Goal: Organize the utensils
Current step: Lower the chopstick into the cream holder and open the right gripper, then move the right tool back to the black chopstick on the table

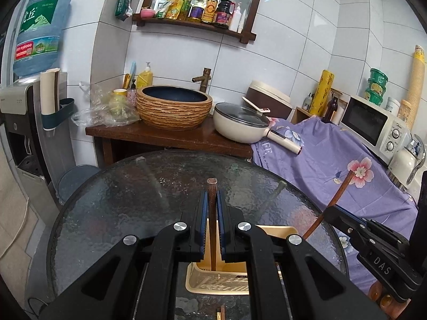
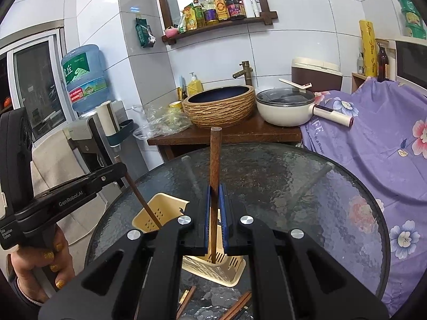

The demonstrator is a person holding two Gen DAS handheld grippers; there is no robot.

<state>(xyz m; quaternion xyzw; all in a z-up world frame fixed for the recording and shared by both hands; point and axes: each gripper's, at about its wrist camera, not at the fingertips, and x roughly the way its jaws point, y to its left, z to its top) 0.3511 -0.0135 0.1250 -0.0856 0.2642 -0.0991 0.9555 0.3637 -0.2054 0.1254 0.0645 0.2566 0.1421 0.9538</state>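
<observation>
Both my tongs are squeezed tight: left gripper (image 1: 212, 194) and right gripper (image 2: 215, 189) each hold a wooden chopstick (image 1: 212, 213) over the beige holder (image 2: 160, 208).

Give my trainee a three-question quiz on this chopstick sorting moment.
1. True or false: the left gripper holds a wooden chopstick between its jaws.
2. What stands beneath the right gripper? A) cream utensil holder B) frying pan C) microwave
3. What material is the round tabletop?

Key: 1 true; 2 A; 3 textured glass.
</observation>
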